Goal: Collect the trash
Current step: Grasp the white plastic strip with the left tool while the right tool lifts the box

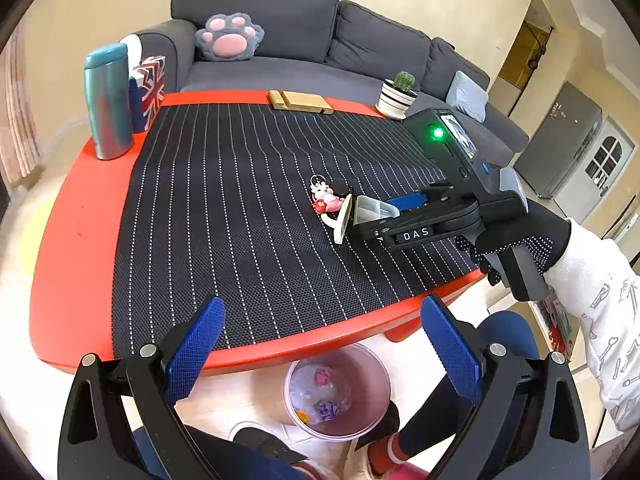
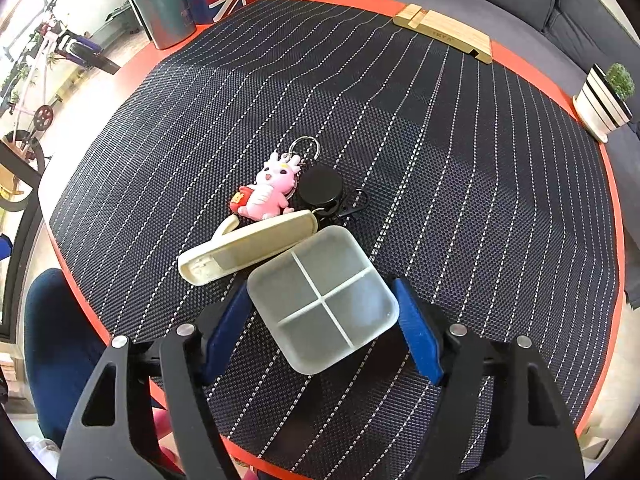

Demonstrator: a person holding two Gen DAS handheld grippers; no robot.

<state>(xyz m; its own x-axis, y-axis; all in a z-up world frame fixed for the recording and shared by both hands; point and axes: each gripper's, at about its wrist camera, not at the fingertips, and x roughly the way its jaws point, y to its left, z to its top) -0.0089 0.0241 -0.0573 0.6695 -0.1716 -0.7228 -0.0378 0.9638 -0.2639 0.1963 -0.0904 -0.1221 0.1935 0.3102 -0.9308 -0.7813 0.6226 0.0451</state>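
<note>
A translucent four-compartment pill box [image 2: 324, 300] with its cream lid [image 2: 248, 246] swung open lies on the striped mat. My right gripper [image 2: 320, 330] has a blue pad on each side of the box; whether the pads touch it I cannot tell. It shows in the left wrist view [image 1: 374, 210] too. A pink dragon keychain [image 2: 272, 190] with a black reel [image 2: 322, 186] lies just beyond the lid. My left gripper [image 1: 320, 350] is open and empty above the table's near edge. Below it a pink trash bin [image 1: 338, 390] holds crumpled wrappers.
On the red table [image 1: 80, 248]: a teal flask [image 1: 106, 102], a Union Jack tissue box [image 1: 148, 92], a wooden stand [image 1: 300, 101] and a potted cactus [image 1: 398, 94]. A grey sofa [image 1: 304, 36] stands behind. Legs and slippers are next to the bin.
</note>
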